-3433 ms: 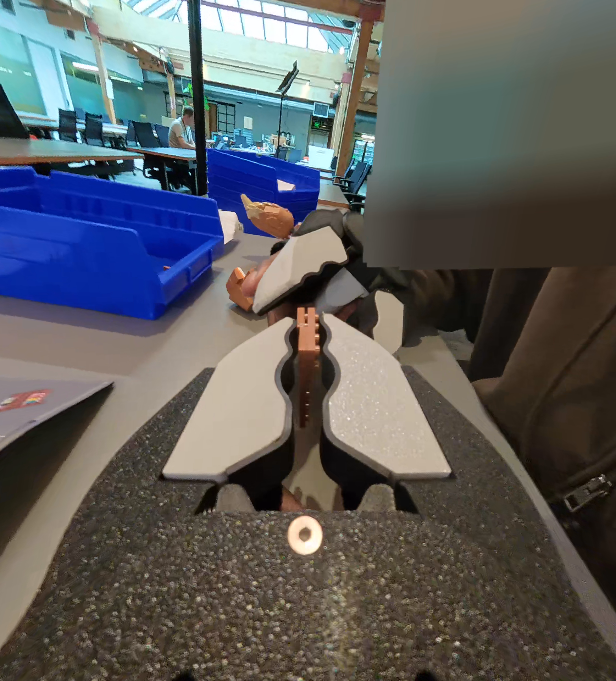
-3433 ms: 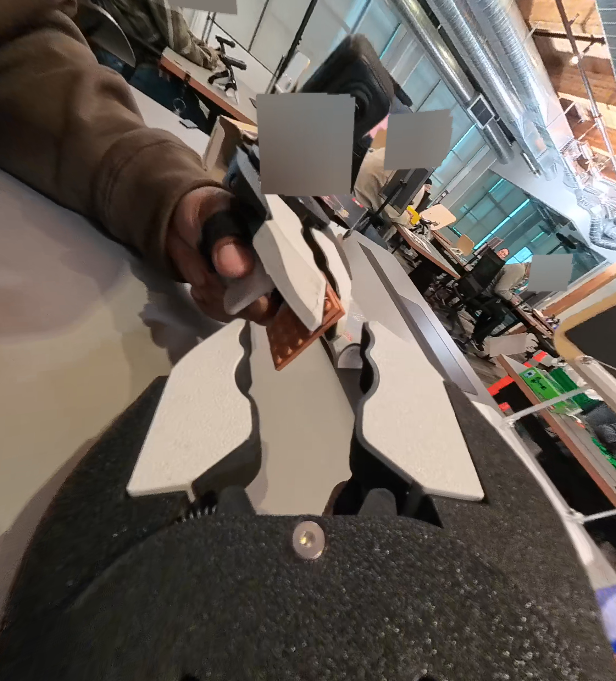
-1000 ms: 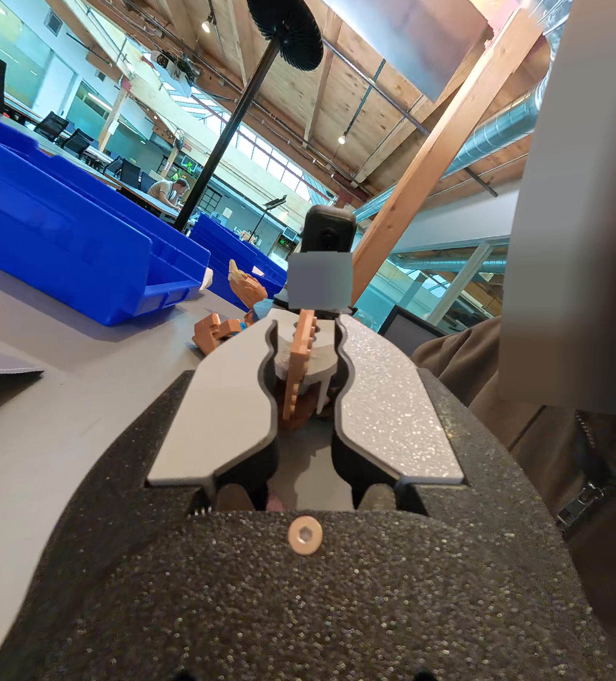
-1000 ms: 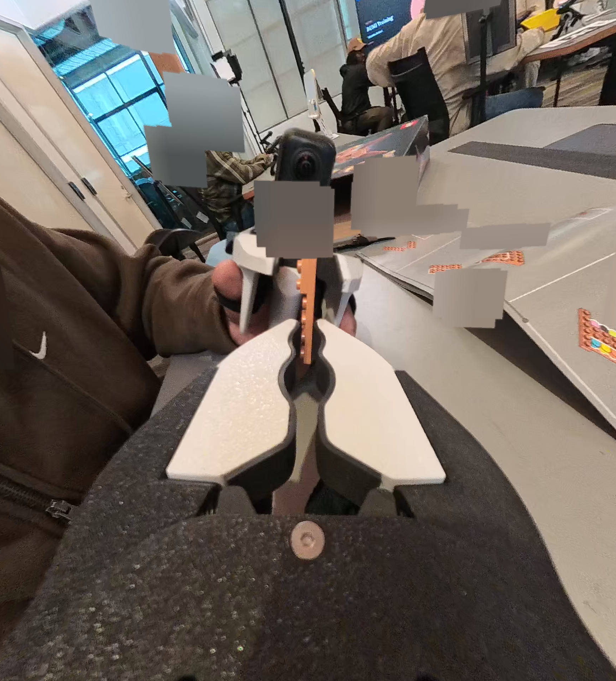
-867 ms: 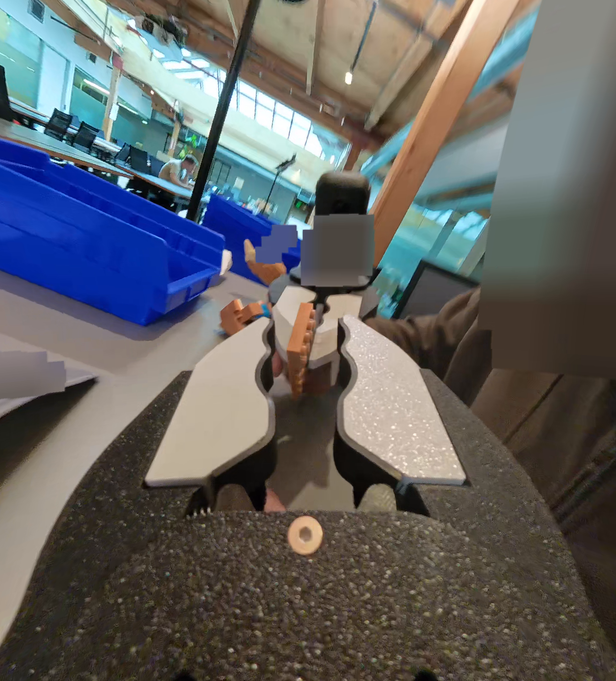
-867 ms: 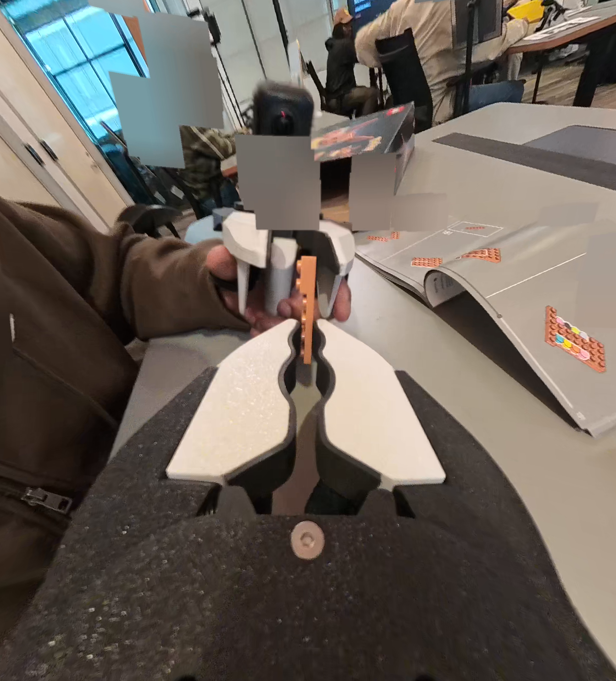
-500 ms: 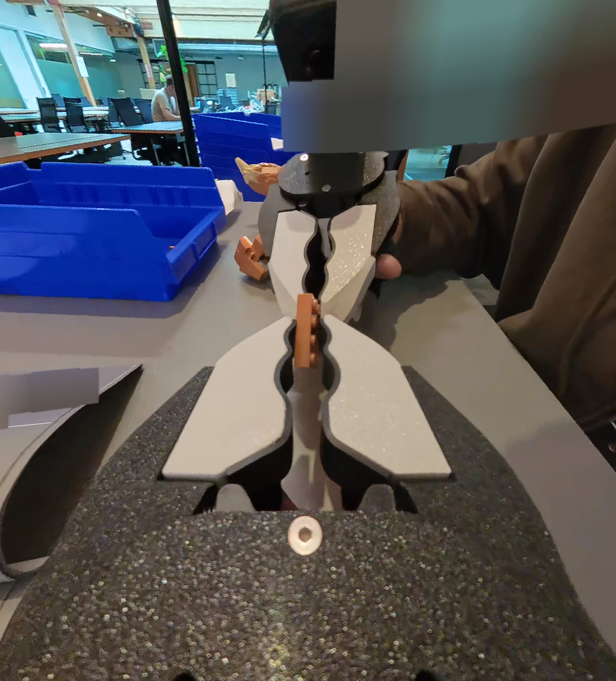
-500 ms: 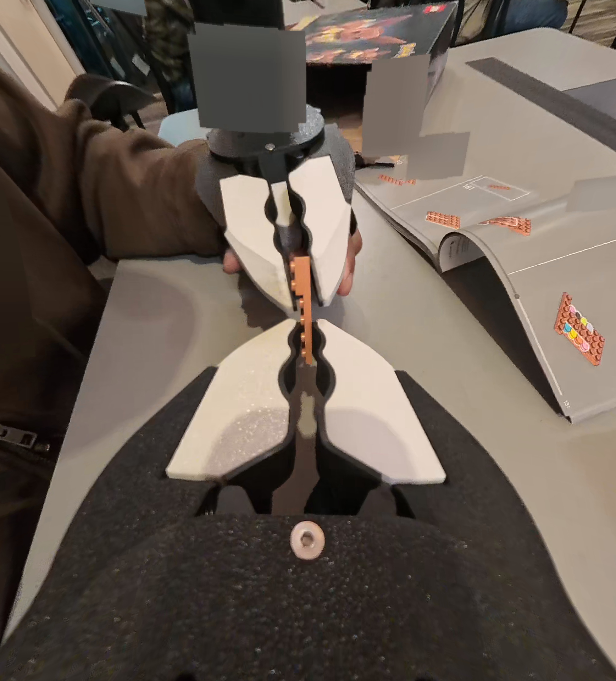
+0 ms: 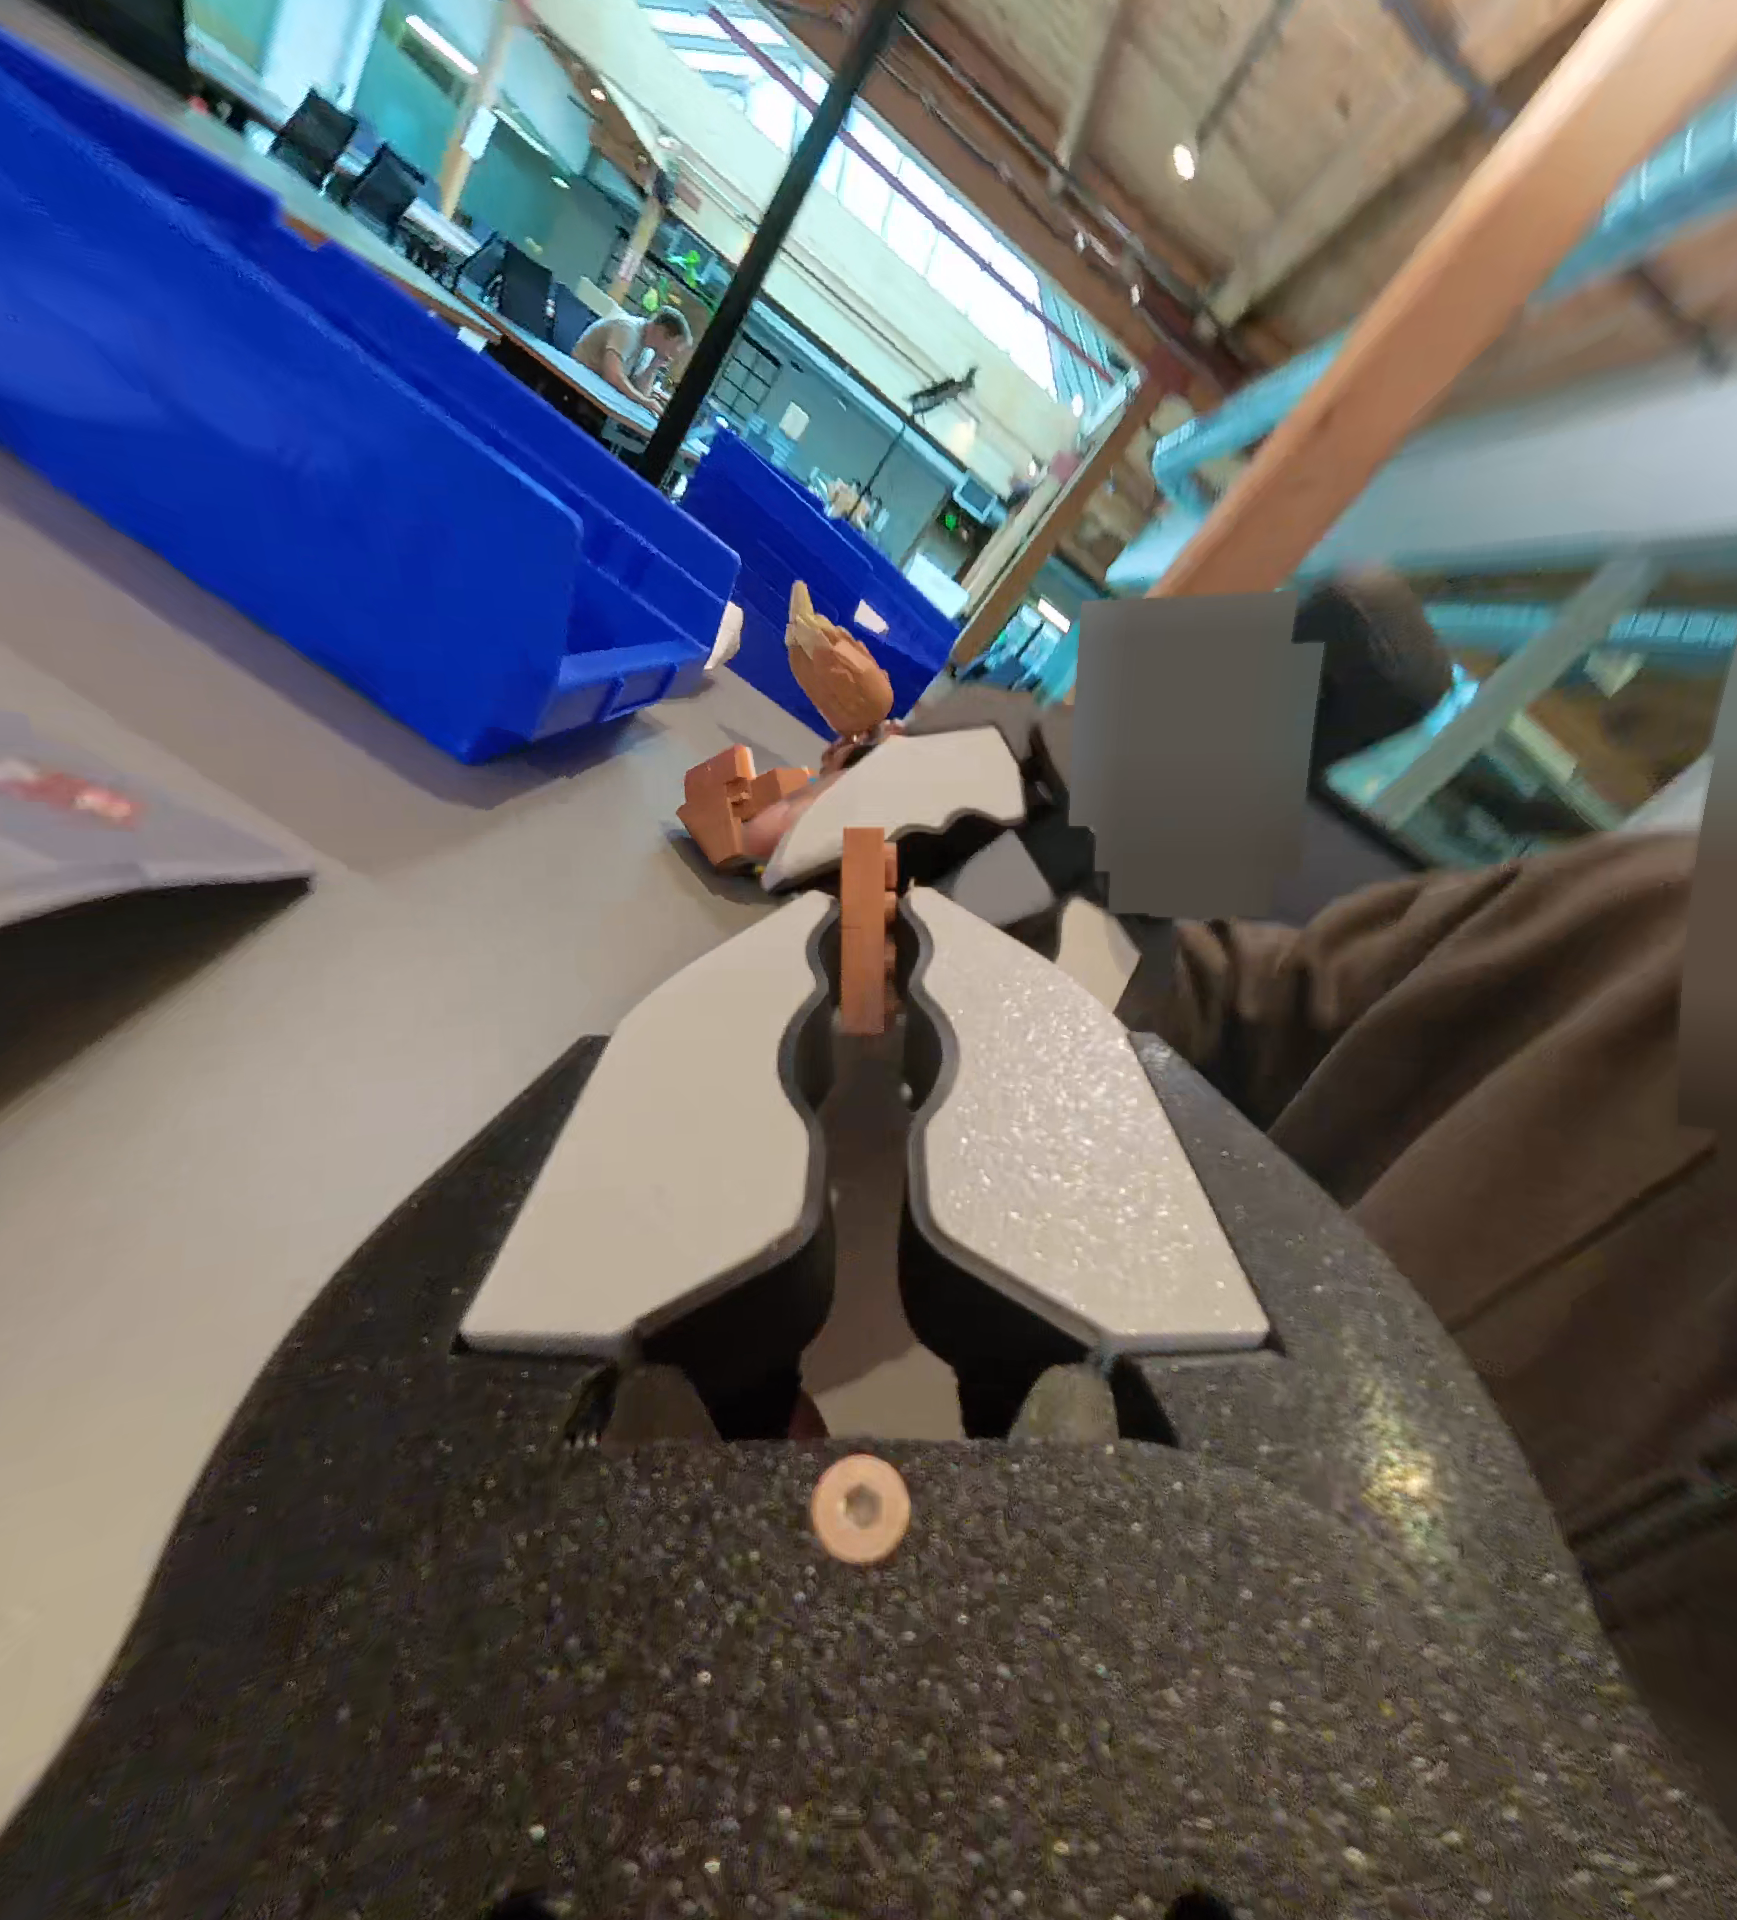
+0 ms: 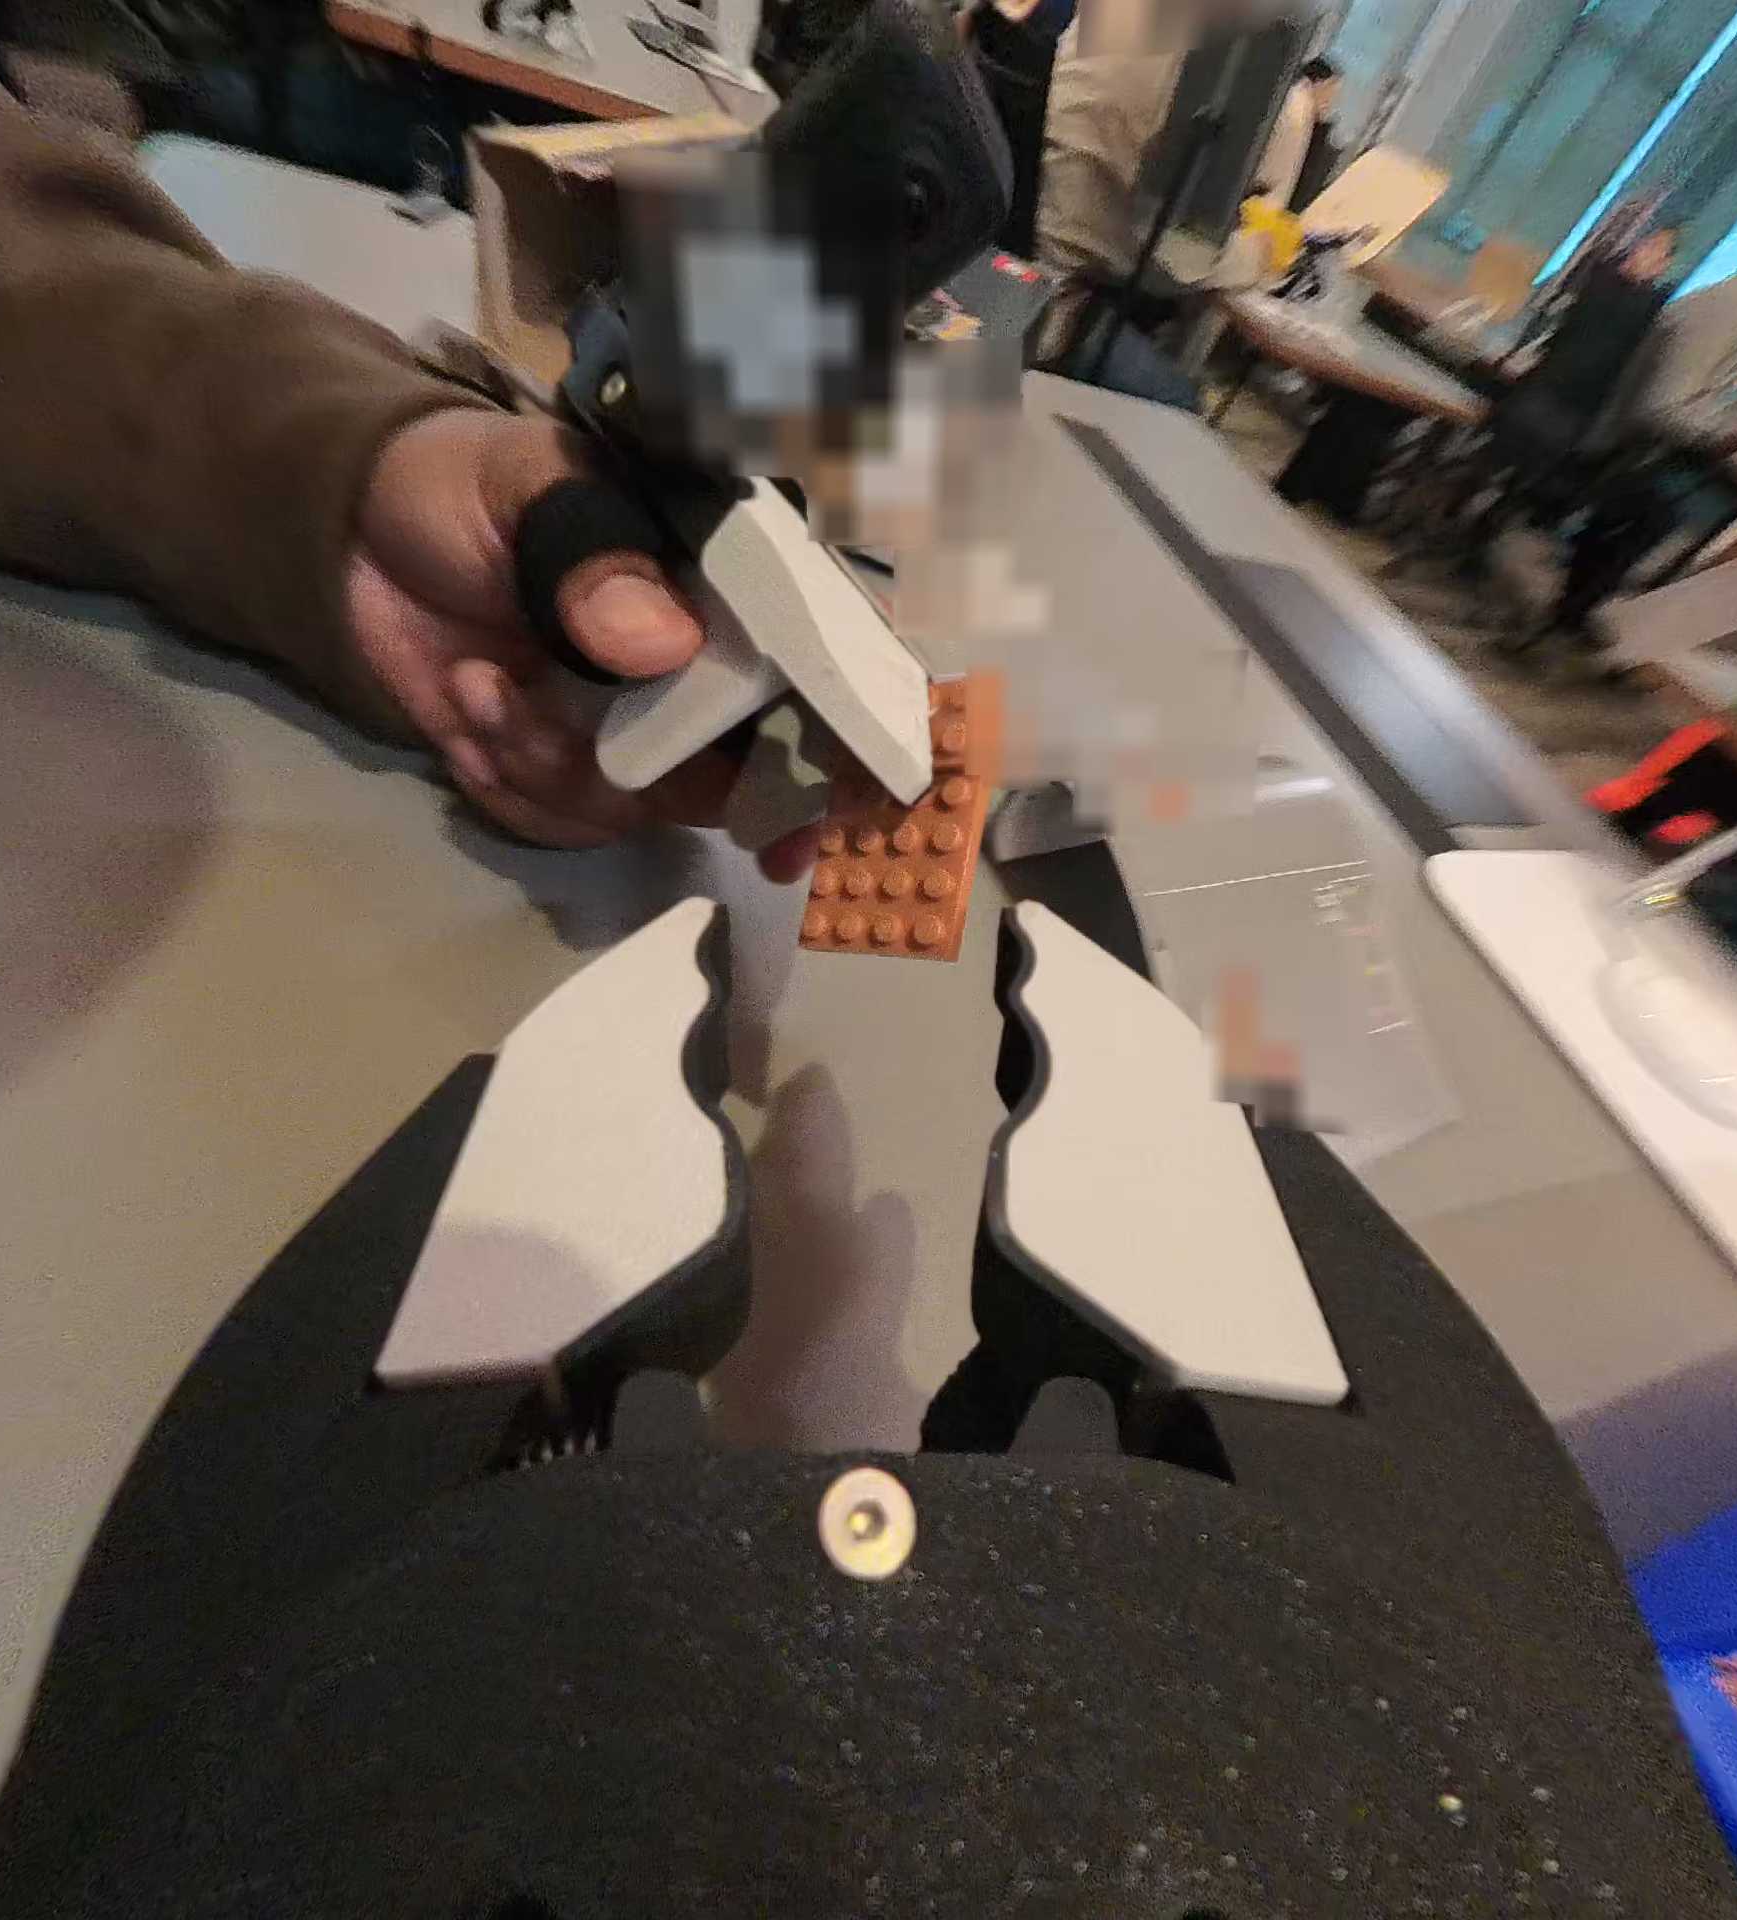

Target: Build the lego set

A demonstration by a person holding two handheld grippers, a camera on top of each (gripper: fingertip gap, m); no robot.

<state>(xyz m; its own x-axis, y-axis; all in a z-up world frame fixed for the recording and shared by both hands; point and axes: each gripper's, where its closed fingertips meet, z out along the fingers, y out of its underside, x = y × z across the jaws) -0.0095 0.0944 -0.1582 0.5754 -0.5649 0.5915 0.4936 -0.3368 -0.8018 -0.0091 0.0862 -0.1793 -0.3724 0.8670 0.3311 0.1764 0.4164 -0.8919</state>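
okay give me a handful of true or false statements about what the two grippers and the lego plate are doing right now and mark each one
1. The left gripper is shut on the orange-brown lego plate. True.
2. The right gripper also clamps the plate. False: its jaws stand apart, gripping nothing.
3. The plate lies flat on the grey table. False: it is held up in the air.
4. Blue bins sit on the table in the left wrist view. True.
5. The plate's studded face shows in the right wrist view. True.
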